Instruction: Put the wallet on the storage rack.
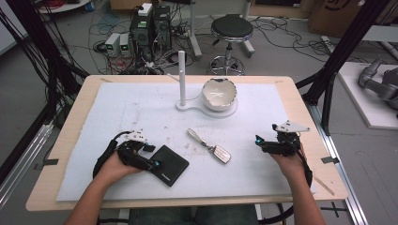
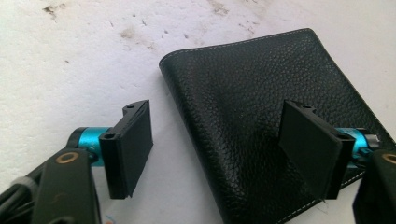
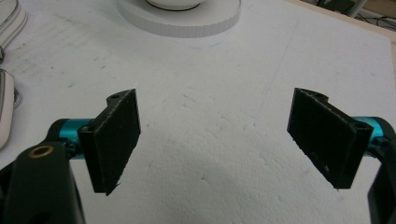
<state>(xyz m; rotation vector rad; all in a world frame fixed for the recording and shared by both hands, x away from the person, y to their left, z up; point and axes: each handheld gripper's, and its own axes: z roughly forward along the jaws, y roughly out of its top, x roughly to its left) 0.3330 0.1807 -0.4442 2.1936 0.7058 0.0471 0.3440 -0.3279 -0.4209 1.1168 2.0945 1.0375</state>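
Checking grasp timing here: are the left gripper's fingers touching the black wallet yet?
Cannot tell. In the left gripper view, one finger overlaps the wallet and the other sits beside its edge; no contact or gap shows plainly.

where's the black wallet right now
In the high view the black wallet lies flat on the white mat's near left, at the left gripper, left of the car key.

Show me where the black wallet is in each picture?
High view: the black wallet lies bottom left of middle, at the left gripper.
Left gripper view: it covers the right half, one jaw over it.
Right gripper view: I can't find it there.
Shared landmark: the white foam mat.
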